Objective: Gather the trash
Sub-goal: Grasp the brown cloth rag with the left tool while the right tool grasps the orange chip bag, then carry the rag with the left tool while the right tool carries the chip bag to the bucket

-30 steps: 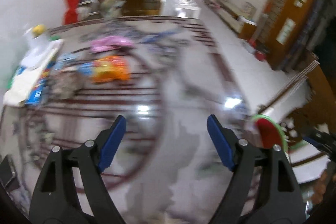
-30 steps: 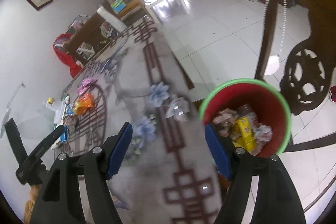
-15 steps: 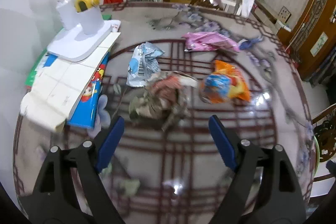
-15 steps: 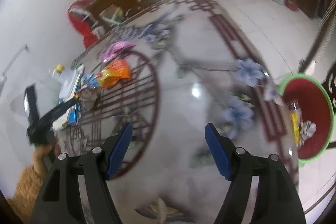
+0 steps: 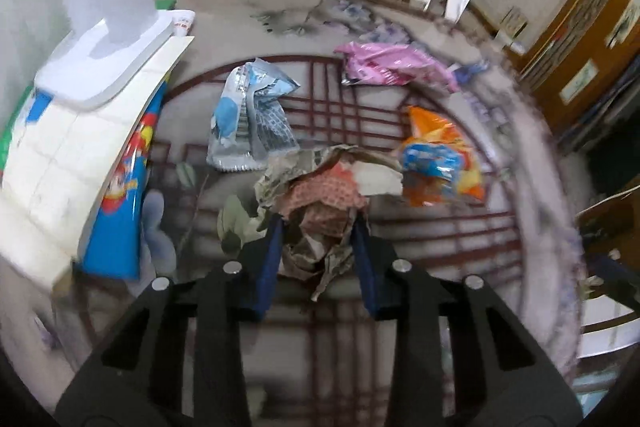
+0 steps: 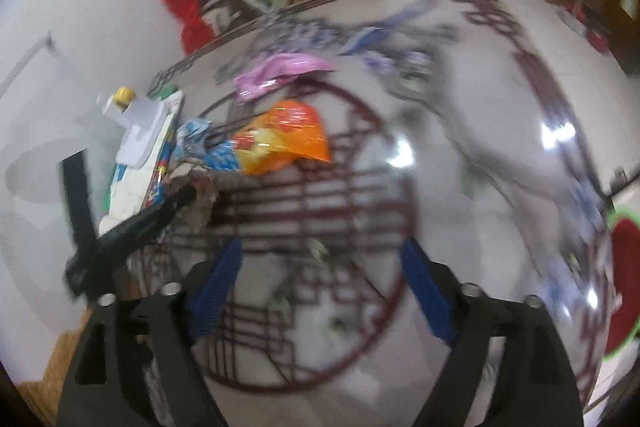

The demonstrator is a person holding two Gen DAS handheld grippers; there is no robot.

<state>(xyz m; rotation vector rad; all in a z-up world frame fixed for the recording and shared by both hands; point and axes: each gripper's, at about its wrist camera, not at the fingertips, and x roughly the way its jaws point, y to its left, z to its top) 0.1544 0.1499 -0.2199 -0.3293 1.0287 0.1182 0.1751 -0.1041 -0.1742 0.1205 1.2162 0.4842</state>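
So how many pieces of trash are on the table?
4: crumpled brown paper in the left hand-held gripper, blue-white wrapper behind it, orange bag at right, pink wrapper farthest. More may be hidden.

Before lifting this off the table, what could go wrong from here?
1. The left tongs pinch only the near edge of the crumpled paper wad; it may tear or slip out.
2. The wad touches the orange snack bag and could drag it along.
3. The right tongs, opening with nothing between them, could bump that bag.
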